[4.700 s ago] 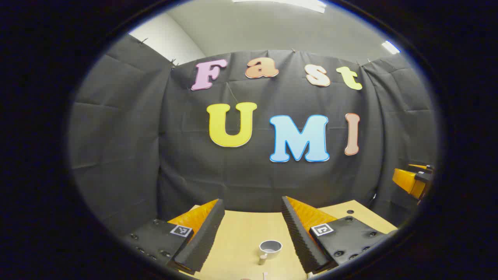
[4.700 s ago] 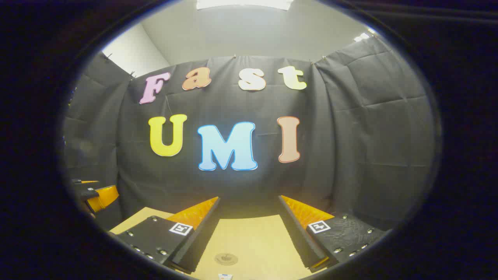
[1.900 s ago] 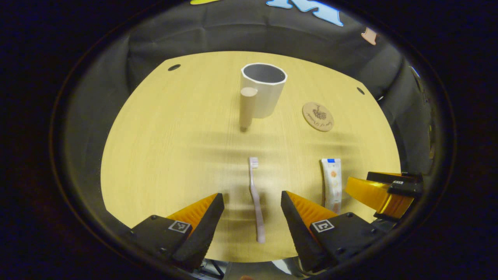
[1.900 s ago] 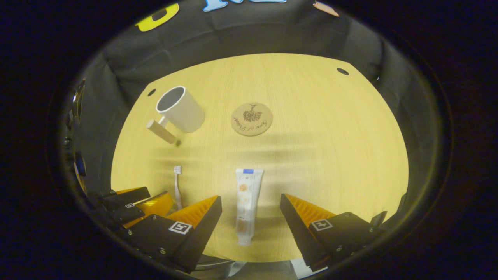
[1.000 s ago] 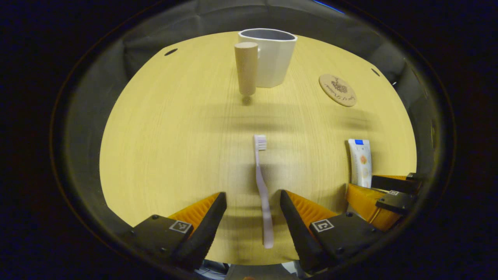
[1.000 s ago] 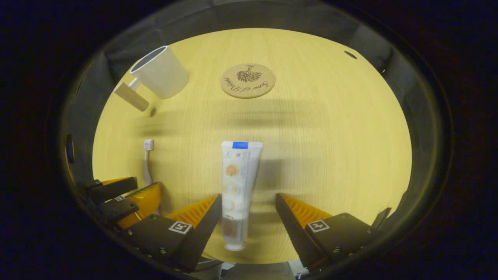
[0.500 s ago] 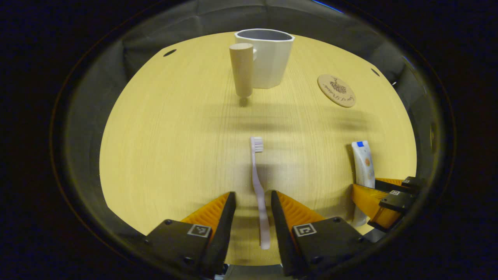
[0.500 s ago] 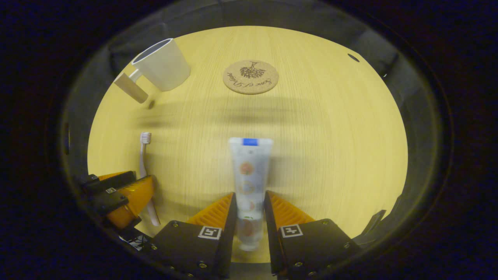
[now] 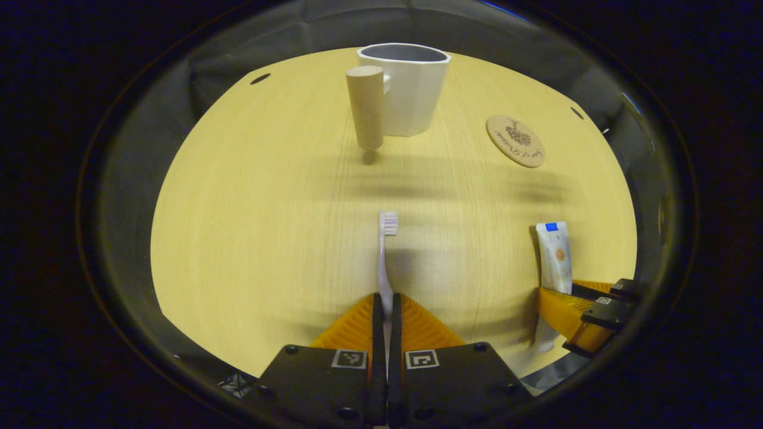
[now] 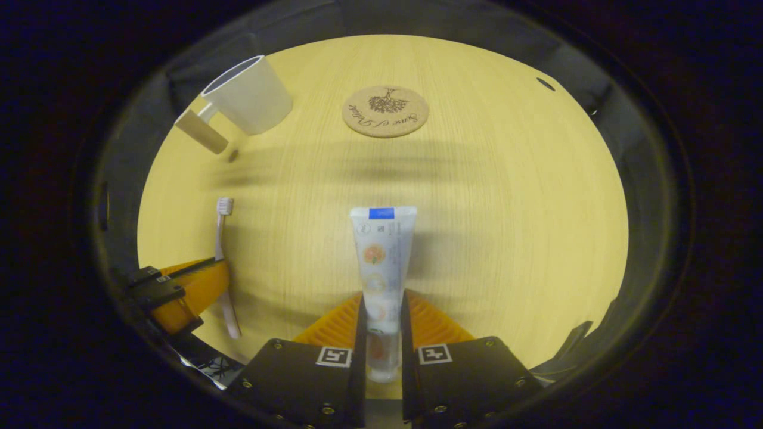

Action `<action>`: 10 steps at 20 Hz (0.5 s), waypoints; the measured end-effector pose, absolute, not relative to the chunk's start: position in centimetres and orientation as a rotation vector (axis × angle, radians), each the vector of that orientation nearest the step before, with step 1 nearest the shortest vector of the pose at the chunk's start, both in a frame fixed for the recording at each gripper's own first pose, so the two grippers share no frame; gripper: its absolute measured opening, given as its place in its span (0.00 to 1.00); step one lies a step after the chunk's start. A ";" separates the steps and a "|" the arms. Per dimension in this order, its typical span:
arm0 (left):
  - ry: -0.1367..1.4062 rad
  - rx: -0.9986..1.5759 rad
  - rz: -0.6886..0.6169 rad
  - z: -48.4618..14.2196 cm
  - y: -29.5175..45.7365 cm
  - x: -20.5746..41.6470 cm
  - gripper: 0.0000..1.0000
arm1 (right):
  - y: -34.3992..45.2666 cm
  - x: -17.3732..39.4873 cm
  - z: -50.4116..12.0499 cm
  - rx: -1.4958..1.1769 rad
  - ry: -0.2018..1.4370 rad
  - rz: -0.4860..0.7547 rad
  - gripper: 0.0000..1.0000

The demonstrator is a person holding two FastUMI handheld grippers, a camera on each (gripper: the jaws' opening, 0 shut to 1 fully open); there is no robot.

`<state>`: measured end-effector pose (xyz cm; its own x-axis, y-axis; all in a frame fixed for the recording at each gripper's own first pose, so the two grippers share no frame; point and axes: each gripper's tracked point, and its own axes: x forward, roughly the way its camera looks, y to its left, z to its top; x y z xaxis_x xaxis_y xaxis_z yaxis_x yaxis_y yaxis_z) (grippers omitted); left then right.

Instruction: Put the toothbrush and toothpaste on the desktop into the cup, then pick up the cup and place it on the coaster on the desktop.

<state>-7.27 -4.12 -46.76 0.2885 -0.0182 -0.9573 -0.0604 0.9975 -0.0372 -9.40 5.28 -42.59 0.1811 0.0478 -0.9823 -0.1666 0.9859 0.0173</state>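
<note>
Tabletop (image 9: 250,196): toothbrush (image 9: 384,262) pinched between left claw (image 9: 386,310) fingers.

Bare light wooden round tabletop (image 9: 250,208) against dark booth cloth (image 9: 250,36)

Pale grain runs along the tabletop; small dark round holes (image 9: 260,78) sit near its far edge, and soft shadows band its middle.

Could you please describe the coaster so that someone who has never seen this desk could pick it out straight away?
On the pale wooden desktop, look toward the far side, beyond the toothpaste that the right gripper clamps. The coaster lies flat there, to the right of the white cup. It is the only round, flat, cork-brown disc, with a dark printed design on top.
</note>
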 end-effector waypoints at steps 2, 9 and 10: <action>1.286 -0.086 0.020 -46.5 -4.2 -7.8 0.08 | 5.3 -9.4 -42.6 -0.077 1.391 0.151 0.13; 1.247 -0.142 0.002 -43.8 -4.9 -6.5 0.08 | 5.1 -8.8 -41.7 -0.017 1.385 0.144 0.14; 1.232 -0.155 -0.005 -42.9 -5.2 -6.2 0.08 | 5.1 -8.6 -41.4 -0.011 1.380 0.143 0.14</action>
